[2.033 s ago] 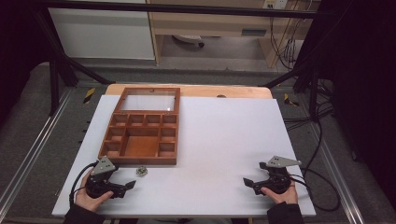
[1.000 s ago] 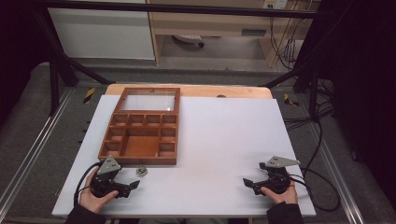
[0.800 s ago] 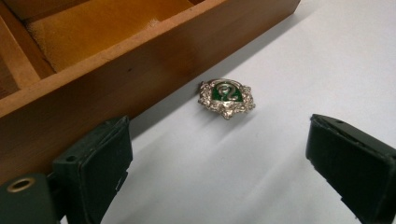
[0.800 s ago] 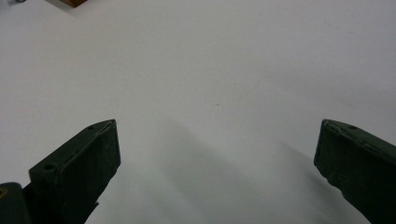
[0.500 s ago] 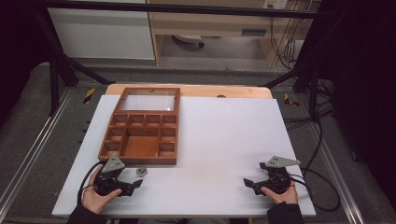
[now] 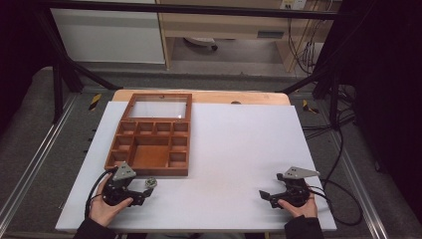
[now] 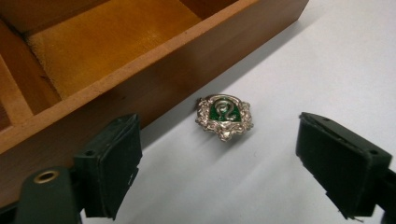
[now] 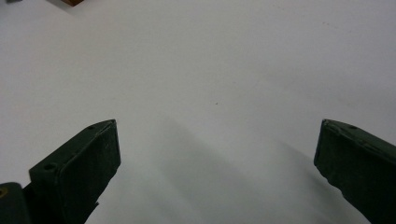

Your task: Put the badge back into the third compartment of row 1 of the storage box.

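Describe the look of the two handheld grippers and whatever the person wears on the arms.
Both the left gripper and the right gripper are black, blocky units, each topped by a grey three-cornered plate. Each has two dark, flat-faced jaws with small screw holes, seen close in the gripper views. A black cable loops out from each onto the white table. The sleeves at the bottom edge are dark.

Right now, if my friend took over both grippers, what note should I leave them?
Left gripper: open, jaws either side of the small silver and green brooch, not touching it. The brooch lies on the white table, close against the front wall of the wooden box.
Right gripper: open, holding nothing, over bare table at the right.
Done: nothing is picked up.
Left: probably close on the brooch and lift it, likely into a box compartment.
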Motion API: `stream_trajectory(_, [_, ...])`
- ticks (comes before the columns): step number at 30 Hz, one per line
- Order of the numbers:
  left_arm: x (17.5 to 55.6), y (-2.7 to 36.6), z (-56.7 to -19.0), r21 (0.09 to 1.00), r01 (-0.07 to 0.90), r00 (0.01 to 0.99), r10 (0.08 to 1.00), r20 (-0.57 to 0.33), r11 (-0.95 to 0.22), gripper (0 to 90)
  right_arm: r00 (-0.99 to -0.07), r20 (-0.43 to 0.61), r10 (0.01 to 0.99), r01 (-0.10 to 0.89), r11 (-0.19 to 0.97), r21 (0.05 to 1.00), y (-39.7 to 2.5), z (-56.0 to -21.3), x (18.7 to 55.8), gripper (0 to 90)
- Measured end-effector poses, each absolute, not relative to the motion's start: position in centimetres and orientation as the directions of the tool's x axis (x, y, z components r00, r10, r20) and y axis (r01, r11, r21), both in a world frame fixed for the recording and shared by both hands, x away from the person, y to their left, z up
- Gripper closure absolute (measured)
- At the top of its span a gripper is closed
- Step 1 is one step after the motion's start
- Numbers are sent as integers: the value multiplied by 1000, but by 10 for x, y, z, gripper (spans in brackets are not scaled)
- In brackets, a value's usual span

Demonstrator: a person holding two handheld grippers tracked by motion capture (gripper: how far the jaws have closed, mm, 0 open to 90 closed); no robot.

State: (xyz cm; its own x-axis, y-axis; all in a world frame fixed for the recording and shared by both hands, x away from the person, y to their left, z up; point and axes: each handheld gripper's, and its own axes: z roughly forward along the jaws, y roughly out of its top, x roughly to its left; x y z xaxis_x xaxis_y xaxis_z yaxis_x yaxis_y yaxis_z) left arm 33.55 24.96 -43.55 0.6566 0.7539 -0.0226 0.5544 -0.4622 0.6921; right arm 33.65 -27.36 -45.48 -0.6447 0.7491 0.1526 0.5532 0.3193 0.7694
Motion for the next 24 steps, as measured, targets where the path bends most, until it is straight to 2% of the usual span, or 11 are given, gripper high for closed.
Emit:
stream_trajectory(3, [336,247,-434,693,552,664,747,-28,-465,204,-642,154,751,554,316,770,-274,-455,336,8])
stream_trajectory(13, [340,237,-436,671,554,677,736,-17,-493,278,-642,154,751,556,317,769,-274,-455,336,8])
stream_trajectory(16, [342,235,-437,667,549,679,734,-5,-503,330,-643,152,750,554,319,769,-274,-455,336,8])
stream_trajectory(24, [346,230,-441,650,549,683,730,12,-525,398,-645,147,750,552,323,769,-274,-455,336,9])
